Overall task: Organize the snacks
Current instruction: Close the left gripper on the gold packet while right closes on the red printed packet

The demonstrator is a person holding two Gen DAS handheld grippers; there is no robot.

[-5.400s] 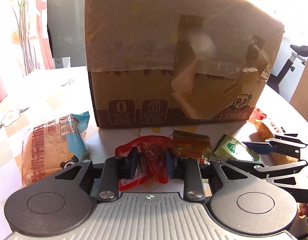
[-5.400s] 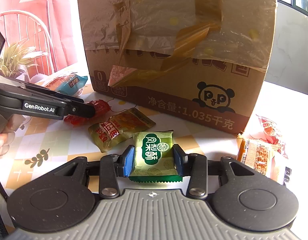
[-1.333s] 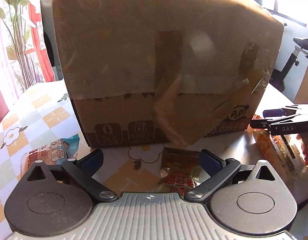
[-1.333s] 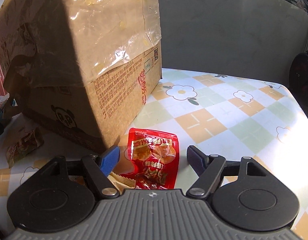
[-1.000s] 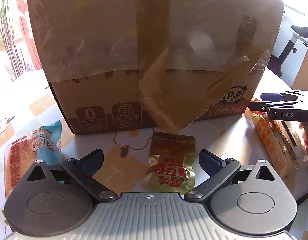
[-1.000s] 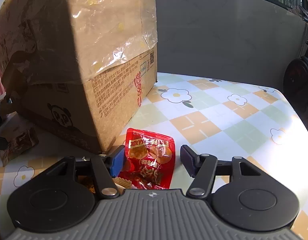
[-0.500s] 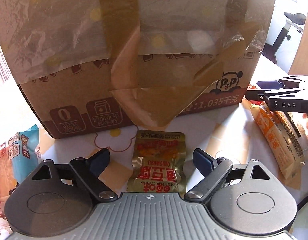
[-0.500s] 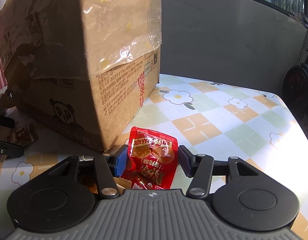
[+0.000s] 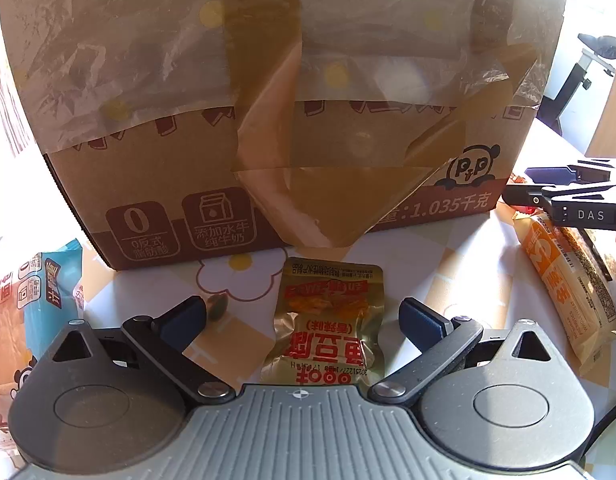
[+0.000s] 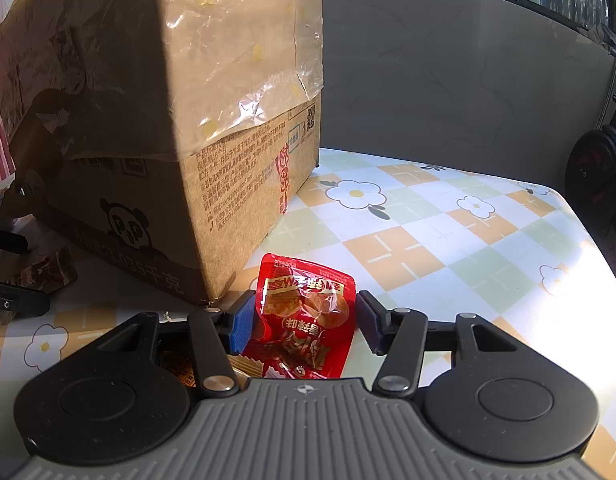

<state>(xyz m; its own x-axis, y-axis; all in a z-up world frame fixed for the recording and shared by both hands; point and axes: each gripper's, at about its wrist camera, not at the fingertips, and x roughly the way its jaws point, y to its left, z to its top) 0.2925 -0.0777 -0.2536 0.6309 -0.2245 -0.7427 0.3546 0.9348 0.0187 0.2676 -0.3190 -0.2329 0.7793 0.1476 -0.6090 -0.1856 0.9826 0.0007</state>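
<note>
Left tool gaped wide around a gold packet before the box; right tool, narrower but open, flanked a red packet.

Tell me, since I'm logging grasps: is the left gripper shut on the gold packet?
No, the left gripper is open, its fingers apart on either side of the gold packet.

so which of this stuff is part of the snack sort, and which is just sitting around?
Job:
- gold packet, between the open left gripper
- red packet, between the open right gripper
- orange bar
- bread pack
- cardboard box

Lying about:
- exercise bike
- floral tablecloth
</note>
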